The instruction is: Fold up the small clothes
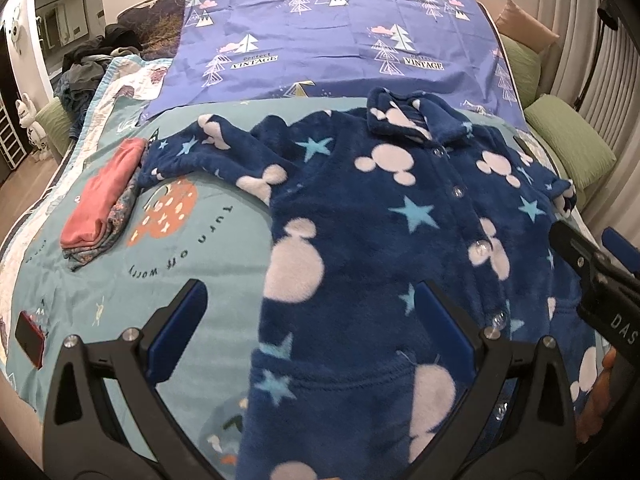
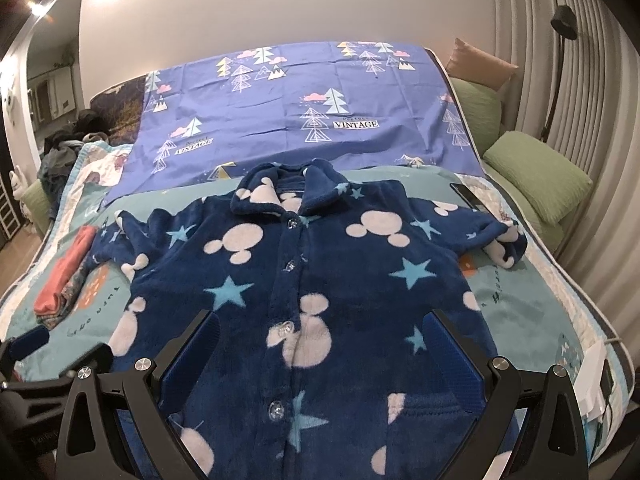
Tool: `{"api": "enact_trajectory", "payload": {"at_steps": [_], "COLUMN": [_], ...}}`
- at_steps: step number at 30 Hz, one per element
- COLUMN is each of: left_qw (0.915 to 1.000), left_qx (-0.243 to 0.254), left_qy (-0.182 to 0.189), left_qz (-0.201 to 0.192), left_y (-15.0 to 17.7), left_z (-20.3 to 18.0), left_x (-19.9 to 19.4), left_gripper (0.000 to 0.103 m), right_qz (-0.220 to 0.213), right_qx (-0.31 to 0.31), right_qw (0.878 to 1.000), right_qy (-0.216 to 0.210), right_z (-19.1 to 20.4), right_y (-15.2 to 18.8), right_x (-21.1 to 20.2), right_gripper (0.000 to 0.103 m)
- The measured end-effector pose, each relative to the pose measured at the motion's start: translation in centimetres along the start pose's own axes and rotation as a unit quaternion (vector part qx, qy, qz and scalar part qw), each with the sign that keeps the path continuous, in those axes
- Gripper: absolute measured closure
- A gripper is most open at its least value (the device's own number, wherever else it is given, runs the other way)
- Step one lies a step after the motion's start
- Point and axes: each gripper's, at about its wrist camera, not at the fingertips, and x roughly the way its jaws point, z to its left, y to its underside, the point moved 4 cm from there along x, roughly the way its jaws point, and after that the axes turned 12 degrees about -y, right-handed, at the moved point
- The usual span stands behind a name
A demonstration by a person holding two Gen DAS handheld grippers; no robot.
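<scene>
A navy fleece pyjama top (image 1: pixel 384 216) with white mouse heads, light blue stars and a buttoned front lies face up and spread flat on the bed, collar at the far end, sleeves out to both sides. It also shows in the right wrist view (image 2: pixel 320 272). My left gripper (image 1: pixel 312 320) is open and empty above the top's lower left edge. My right gripper (image 2: pixel 324 344) is open and empty above the top's lower middle. The right gripper shows at the right edge of the left wrist view (image 1: pixel 592 256).
A stack of folded clothes, pink on top (image 1: pixel 100 204), lies left of the pyjama top. A purple tree-print sheet (image 1: pixel 320 40) covers the far half of the bed. Green pillows (image 2: pixel 536 172) line the right side. A heap of dark clothes (image 1: pixel 96 56) sits far left.
</scene>
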Motion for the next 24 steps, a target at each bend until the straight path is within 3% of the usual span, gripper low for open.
{"api": "enact_trajectory", "payload": {"at_steps": [2,6,9,12,13,24], "left_qw": [0.9997,0.9968,0.9897,0.9820,0.9802,0.9635], "left_qx": [-0.018,-0.078,-0.137,-0.177,-0.190,-0.251], "left_qy": [0.016,-0.017,-0.036,-0.031,-0.024,-0.004], "left_qz": [-0.002,-0.009,0.019,0.058,0.053,0.092], "left_y": [-0.9,-3.2,-4.3,-4.0,-4.2,-5.0], "left_z": [1.2,6.0,10.4,12.6,13.2,18.8], "left_x": [0.9,4.1,7.9,11.6,12.4,21.8], "left_gripper": [0.000,0.000,0.000,0.001,0.001,0.009], "right_qz": [0.001,-0.003,-0.006,-0.002,-0.003,0.028], "right_qx": [-0.003,-0.014,-0.020,-0.025,-0.025,-0.057], "right_qw": [1.000,1.000,1.000,1.000,1.000,0.998], "right_qy": [0.003,0.013,0.014,0.013,0.008,-0.017], "right_z": [0.3,0.9,1.5,1.9,2.1,4.3], "right_y": [-0.3,-1.0,-1.5,-1.9,-2.0,-3.2], "right_x": [0.4,1.0,1.6,2.4,2.7,8.3], "right_gripper": [0.000,0.000,0.000,0.000,0.000,0.000]}}
